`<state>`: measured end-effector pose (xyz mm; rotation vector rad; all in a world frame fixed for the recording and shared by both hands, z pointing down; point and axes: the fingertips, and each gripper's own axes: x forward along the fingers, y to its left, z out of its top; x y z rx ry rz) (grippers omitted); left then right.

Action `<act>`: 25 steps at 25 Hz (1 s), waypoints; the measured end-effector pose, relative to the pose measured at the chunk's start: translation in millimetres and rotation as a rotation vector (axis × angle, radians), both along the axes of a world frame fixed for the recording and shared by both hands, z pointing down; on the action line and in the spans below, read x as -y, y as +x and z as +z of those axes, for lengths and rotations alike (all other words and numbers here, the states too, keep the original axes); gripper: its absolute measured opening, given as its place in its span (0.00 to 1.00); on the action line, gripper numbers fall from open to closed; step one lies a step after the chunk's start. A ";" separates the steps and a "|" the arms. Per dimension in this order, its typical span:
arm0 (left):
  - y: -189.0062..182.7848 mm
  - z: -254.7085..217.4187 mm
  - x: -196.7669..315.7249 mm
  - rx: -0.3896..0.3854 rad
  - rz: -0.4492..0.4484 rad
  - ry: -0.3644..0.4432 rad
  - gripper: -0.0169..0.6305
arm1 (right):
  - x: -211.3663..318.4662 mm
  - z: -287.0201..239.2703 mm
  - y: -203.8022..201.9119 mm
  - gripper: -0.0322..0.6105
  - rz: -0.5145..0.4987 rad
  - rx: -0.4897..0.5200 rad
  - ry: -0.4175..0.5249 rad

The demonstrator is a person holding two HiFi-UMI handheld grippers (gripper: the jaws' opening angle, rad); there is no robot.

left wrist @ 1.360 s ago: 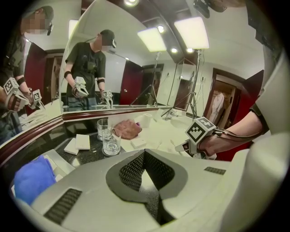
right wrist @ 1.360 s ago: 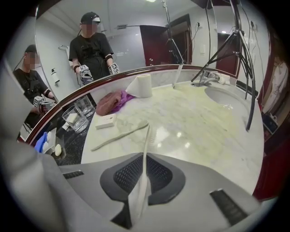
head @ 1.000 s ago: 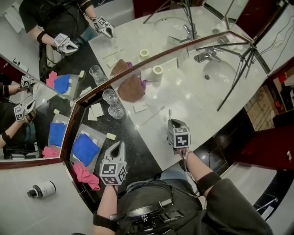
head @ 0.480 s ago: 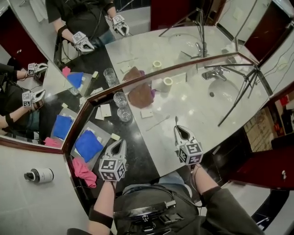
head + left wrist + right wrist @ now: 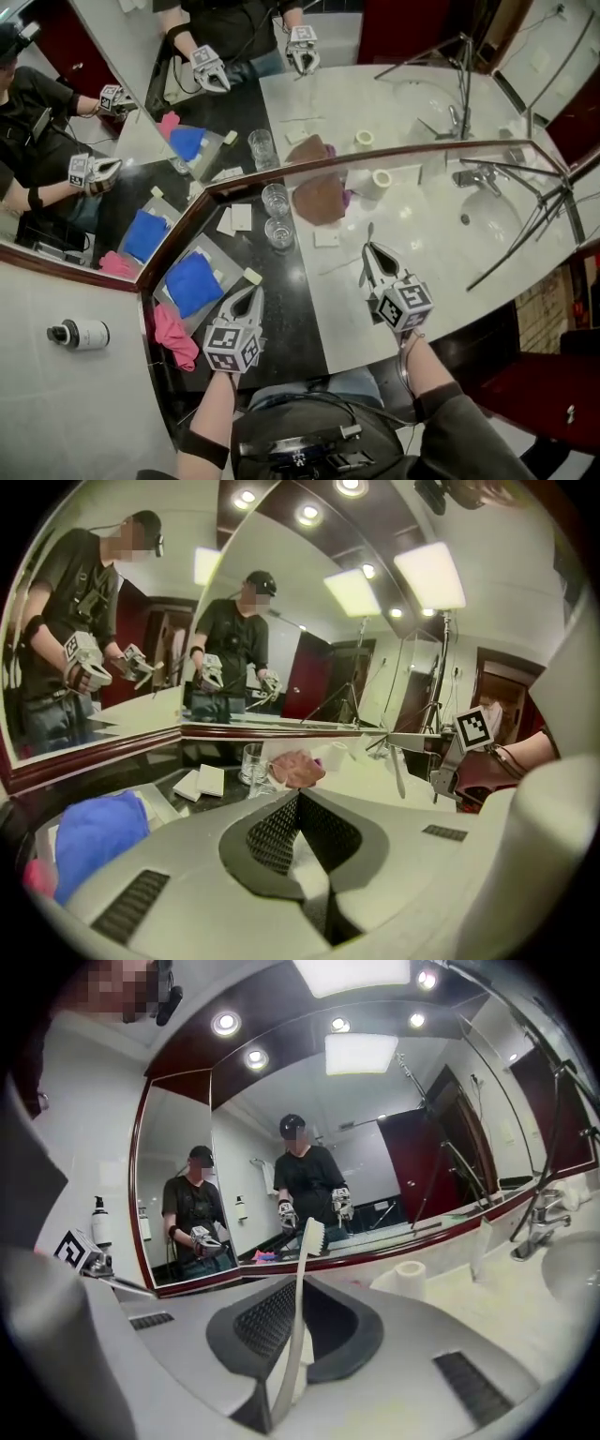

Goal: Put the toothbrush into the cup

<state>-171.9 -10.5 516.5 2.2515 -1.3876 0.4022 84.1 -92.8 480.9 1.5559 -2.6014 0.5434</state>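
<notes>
A white toothbrush (image 5: 298, 1316) stands up between the jaws of my right gripper (image 5: 300, 1281), which is shut on its handle, bristle head (image 5: 312, 1237) uppermost. In the head view the right gripper (image 5: 373, 255) hangs over the pale counter, the toothbrush (image 5: 370, 231) poking out ahead of it. Two clear glass cups (image 5: 275, 200) (image 5: 279, 232) stand on the dark counter by the mirror frame, left of and beyond that gripper. My left gripper (image 5: 247, 300) is shut and empty, nearer me over the dark counter. From the left gripper view (image 5: 298, 795), one cup (image 5: 253, 762) lies ahead.
A brown cloth (image 5: 319, 194) and a tape roll (image 5: 381, 178) lie behind the cups. A blue cloth (image 5: 192, 281) on a tray and a pink cloth (image 5: 172, 336) sit at the left. Tap (image 5: 476, 175), basin (image 5: 506, 217) and a tripod leg (image 5: 525, 234) occupy the right.
My right gripper has risen from the counter and tipped upward with the toothbrush in it. The left gripper has shifted a little. The head view has swung, sliding the scene right.
</notes>
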 end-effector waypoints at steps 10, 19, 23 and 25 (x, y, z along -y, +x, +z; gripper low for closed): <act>32.3 1.5 46.6 0.060 -0.035 0.084 0.03 | 108.8 -0.1 -71.9 0.12 -0.209 0.144 0.106; 51.3 41.9 75.4 0.058 -0.041 0.128 0.03 | 189.9 13.0 -121.3 0.12 -0.259 0.302 0.186; 52.2 57.9 84.4 0.077 -0.036 0.162 0.03 | 207.1 12.2 -137.3 0.12 -0.277 0.324 0.218; 55.5 59.5 88.8 0.070 -0.037 0.175 0.03 | 213.2 11.7 -143.8 0.12 -0.284 0.340 0.228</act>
